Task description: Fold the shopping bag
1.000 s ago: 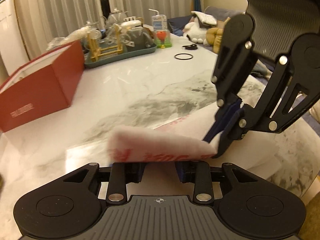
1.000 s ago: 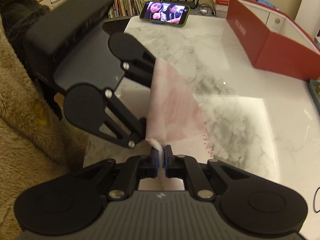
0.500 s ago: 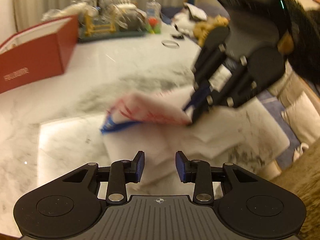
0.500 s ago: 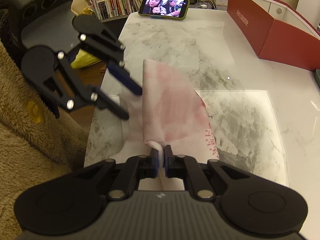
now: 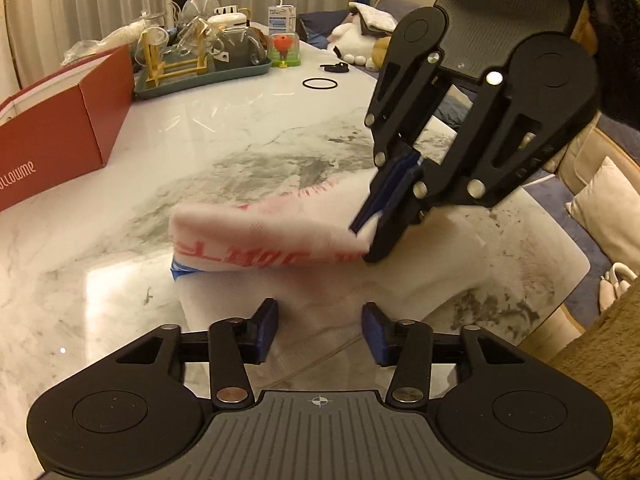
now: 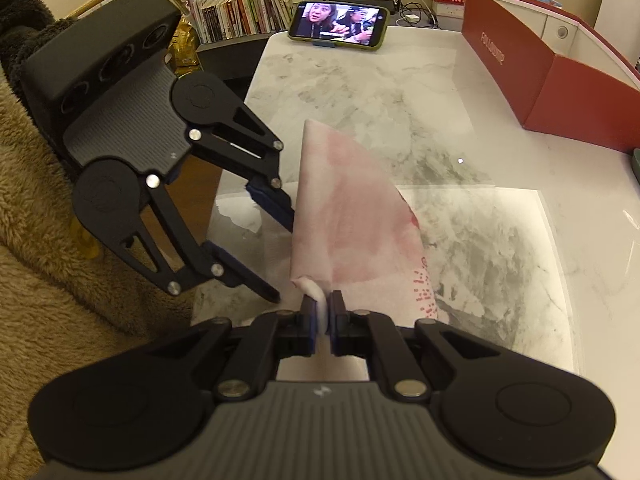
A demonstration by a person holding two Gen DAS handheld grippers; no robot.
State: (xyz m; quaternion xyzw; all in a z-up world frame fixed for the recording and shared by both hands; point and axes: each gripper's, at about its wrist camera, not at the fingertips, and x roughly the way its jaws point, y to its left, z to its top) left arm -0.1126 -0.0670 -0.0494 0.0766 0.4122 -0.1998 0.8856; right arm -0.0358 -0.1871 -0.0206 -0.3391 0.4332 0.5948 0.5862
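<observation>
Right tongs (image 5: 370, 240) pinching bag (image 5: 264, 240)

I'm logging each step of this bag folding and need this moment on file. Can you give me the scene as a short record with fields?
surface: marble table
item: white shopping bag with red print, partly folded over
right gripper: shut on a corner of the bag, lifting the flap
left gripper: open, jaws just been opening, nothing between them
nearby: red box, tray of glassware, black ring, phone playing video
fold status: not yet flattened
</observation>
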